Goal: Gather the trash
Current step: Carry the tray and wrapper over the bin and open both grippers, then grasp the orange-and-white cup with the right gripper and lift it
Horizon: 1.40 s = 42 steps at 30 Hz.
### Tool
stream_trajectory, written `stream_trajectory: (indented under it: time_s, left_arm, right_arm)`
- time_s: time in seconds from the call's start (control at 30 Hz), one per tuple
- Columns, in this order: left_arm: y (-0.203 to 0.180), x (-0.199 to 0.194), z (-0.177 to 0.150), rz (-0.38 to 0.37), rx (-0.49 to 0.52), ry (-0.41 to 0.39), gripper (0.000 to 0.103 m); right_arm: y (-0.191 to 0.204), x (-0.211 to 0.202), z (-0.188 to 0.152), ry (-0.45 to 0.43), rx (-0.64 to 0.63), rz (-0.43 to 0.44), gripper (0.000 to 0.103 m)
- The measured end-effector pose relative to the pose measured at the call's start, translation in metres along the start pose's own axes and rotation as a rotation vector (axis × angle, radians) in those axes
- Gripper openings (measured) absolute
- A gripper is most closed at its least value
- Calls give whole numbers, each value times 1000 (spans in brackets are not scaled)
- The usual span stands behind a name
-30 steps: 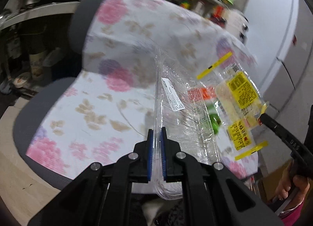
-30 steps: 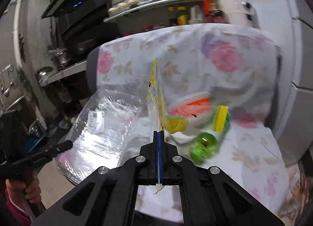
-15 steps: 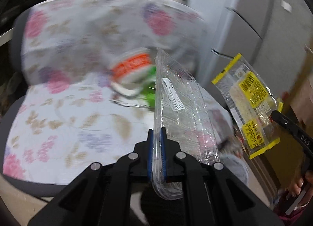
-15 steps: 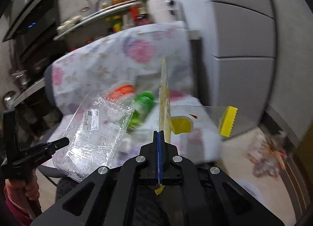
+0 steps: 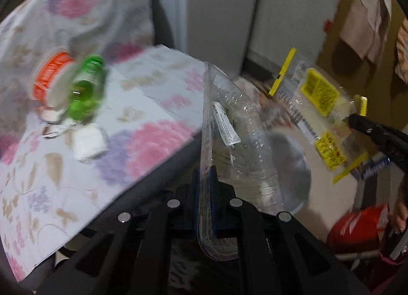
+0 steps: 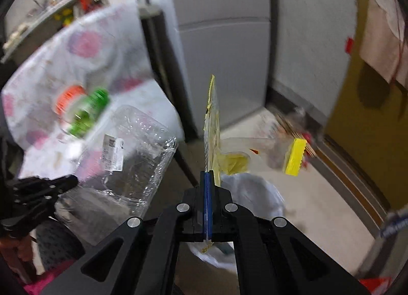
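Left gripper (image 5: 204,193) clenched on clear clamshell tray (image 5: 237,147), right gripper (image 6: 207,193) clenched on yellow-labelled wrapper (image 6: 213,126) — thin edge pinches, either could slip short of white-lined bin (image 6: 257,193) at 6 o'clock.

clamshell tray (image 5: 237,142) is clear glossy crinkly plastic; wrapper (image 5: 316,116) shiny film; chair cover (image 5: 76,167) matt floral cloth
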<state>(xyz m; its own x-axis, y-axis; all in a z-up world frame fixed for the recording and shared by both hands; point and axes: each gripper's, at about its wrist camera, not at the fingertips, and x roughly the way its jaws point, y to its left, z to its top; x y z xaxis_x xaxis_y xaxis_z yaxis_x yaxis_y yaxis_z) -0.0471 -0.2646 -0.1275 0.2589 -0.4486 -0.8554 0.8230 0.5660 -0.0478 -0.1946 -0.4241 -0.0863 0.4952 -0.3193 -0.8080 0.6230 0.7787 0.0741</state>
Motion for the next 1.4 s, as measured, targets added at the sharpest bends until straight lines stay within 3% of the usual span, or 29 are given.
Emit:
stream_trajectory:
  time_s: [0.1, 0.2, 0.33, 0.37, 0.43, 0.47, 0.53, 0.7, 0.9, 1.0, 1.1, 1.4]
  left_arm:
    - [-18, 24, 3, -42, 45, 84, 5]
    - [-31, 41, 5, -59, 84, 125, 6]
    - [-42, 64, 10, -120, 99, 175, 7]
    - [-43, 66, 13, -130, 101, 176, 9]
    - [-46, 68, 18, -155, 101, 170, 22]
    - [-45, 69, 21, -166, 94, 160, 33]
    - [-42, 64, 26, -199, 80, 129, 35]
    - [-26, 40, 34, -196, 44, 26, 35]
    - [11, 13, 34, -115, -38, -59, 37]
    - [39, 1, 27, -48, -115, -101, 46]
    - [72, -16, 12, 26, -188, -145, 54]
    - [175, -78, -42, 281, -431, -233, 67]
  right_arm:
    - [-15, 33, -15, 115, 54, 1, 0]
    - [-22, 51, -22, 177, 91, 14, 1]
    - [-37, 66, -27, 233, 164, 40, 13]
    - [-41, 64, -28, 228, 177, 42, 18]
    - [-46, 61, -26, 201, 176, 14, 35]
    - [-47, 58, -23, 182, 174, 2, 36]
    - [-51, 50, -16, 146, 177, -4, 36]
    - [-53, 35, -1, 65, 153, -18, 36]
    - [-35, 25, 7, 26, 110, 31, 36]
    - [-16, 20, 13, -10, 73, 76, 45]
    - [12, 16, 24, -42, 10, 146, 46]
    - [133, 16, 59, -101, -248, 386, 62]
